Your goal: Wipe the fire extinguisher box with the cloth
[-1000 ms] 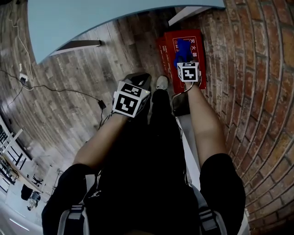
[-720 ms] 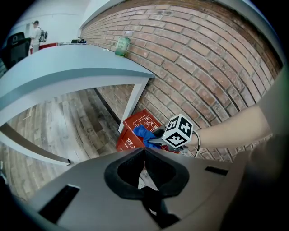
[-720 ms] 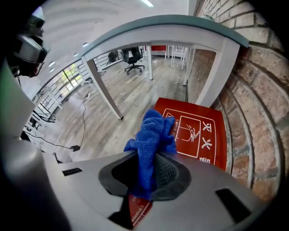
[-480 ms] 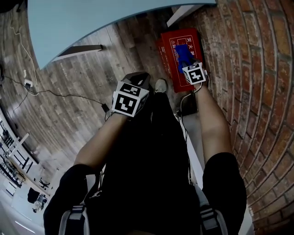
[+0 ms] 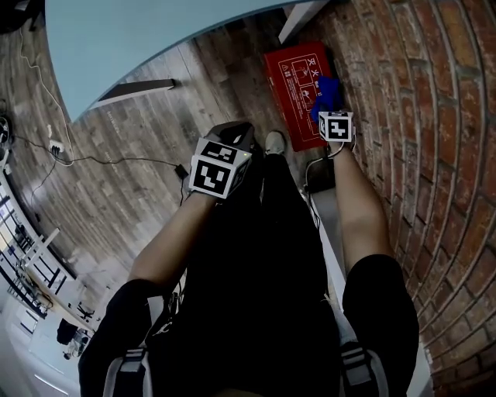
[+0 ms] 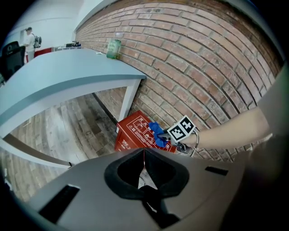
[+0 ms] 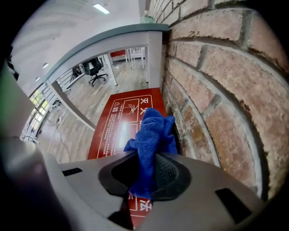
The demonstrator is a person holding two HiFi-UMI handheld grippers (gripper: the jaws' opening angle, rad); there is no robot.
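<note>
Red fire extinguisher box (image 5: 293, 89) in the upper right of the head view, on the wooden floor (image 5: 116, 155), its white-printed face up and its right edge just beside the brick wall (image 5: 434, 116). On that face, toward the wall-side edge, a bunched blue cloth (image 5: 325, 94), touching the red surface. Right gripper (image 5: 329, 110) clamped on the cloth; in the right gripper view, blue folds pinched between the jaws (image 7: 144, 173) and spilling forward over the box, close against the bricks. At the top of the frame, a white table leg (image 5: 298, 19) just beyond the box's far end, under a pale blue table top (image 5: 139, 39). Left gripper (image 5: 232, 132) at the middle of the head view, well apart from the box, above the person's dark-clad leg; jaws pressed together with nothing between them in the left gripper view (image 6: 143, 167). Beside it, a light shoe (image 5: 274, 141). At the left, a thin cable (image 5: 101, 160) trailing across the boards. In the left gripper view, a green bottle (image 6: 114, 48) on the table by the wall.
</note>
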